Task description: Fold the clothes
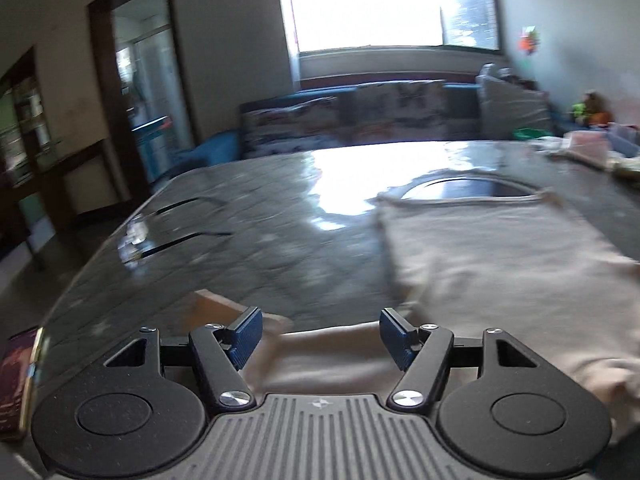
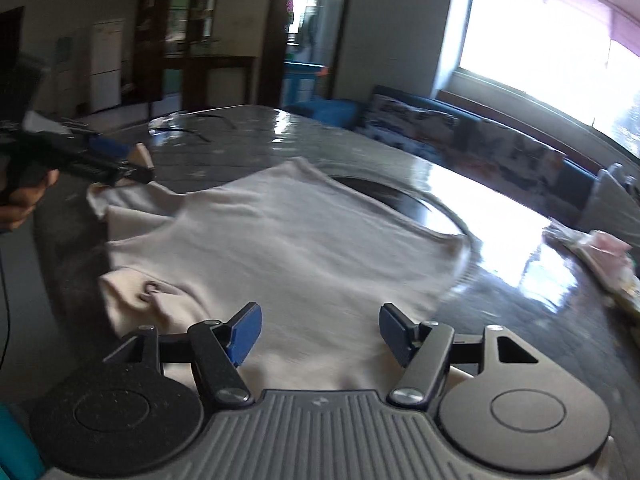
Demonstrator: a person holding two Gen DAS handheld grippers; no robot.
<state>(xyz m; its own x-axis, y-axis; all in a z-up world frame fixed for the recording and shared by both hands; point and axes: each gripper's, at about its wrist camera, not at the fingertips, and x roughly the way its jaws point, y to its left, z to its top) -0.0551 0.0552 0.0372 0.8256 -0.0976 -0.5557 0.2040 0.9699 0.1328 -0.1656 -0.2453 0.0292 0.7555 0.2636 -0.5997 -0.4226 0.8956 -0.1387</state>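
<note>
A pale beige garment point(image 1: 500, 264) lies spread on the dark glossy table point(image 1: 248, 216), its neckline toward the far side. My left gripper point(image 1: 320, 336) hovers over the garment's near edge, blue pads point(image 1: 246, 334) wide apart and pressing on nothing. In the right wrist view the same garment point(image 2: 280, 240) fills the middle, with a crumpled sleeve at its left. My right gripper point(image 2: 320, 334) is open above the cloth's near part, nothing pinched. The left gripper point(image 2: 136, 164) shows at far left, held by a hand point(image 2: 24, 196), close to the garment's left corner.
A round inset point(image 1: 468, 190) sits in the table under the garment's far edge. Pink and pale items point(image 2: 608, 252) lie at the table's right end. A phone-like object point(image 1: 20, 380) rests at the near left edge. A sofa point(image 1: 360, 120) stands behind the table, under a bright window.
</note>
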